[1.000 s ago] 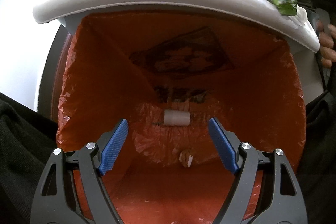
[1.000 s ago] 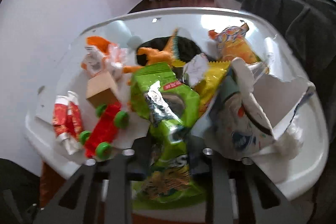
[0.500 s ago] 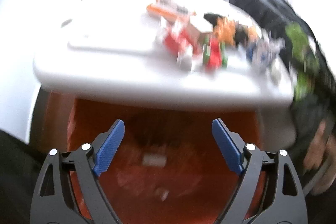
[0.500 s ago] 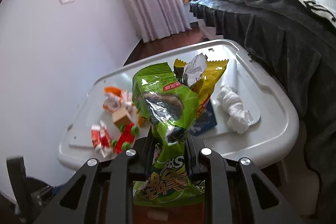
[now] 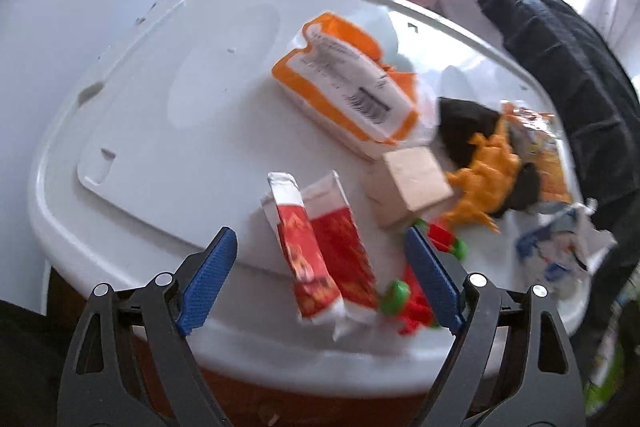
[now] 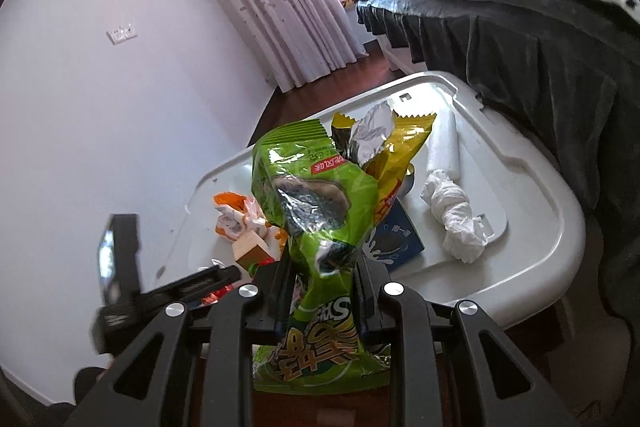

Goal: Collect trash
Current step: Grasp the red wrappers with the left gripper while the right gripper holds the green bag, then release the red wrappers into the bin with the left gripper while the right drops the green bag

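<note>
Green foil fills the middle of my right wrist view: the right gripper (image 6: 320,291) is clamped on a crumpled green bag (image 6: 316,211), jaws pinched tight on its waist, so the printed lower half hangs below the fingers and the puffed top stands above them. I hold it up off the white lid (image 6: 532,227), which lies below and beyond it. Just behind the bag's top sits a yellow wrapper (image 6: 404,151) with its silver lining showing. A blue packet (image 6: 396,239) lies on the lid to the right of the bag, and further right a twisted white tissue (image 6: 456,215) rests on the lid, well apart from the rest. At the left of this view I see a dark, blurred piece of the other gripper.

My left gripper (image 5: 320,275) has its jaws wide apart and holds nothing. Its blue pads (image 5: 208,279) frame the near edge of the white lid (image 5: 168,75). Between them lie two red sachets (image 5: 324,251), side by side and flat on the lid. Just right of them is a red toy (image 5: 420,303) with green wheels, partly hidden by the right pad. Beyond these sit a tan block (image 5: 412,183), an orange-and-white packet (image 5: 344,87), and an orange figure (image 5: 484,179) lying over something black. Orange liner (image 5: 280,399) shows under the lid's near rim.
</note>
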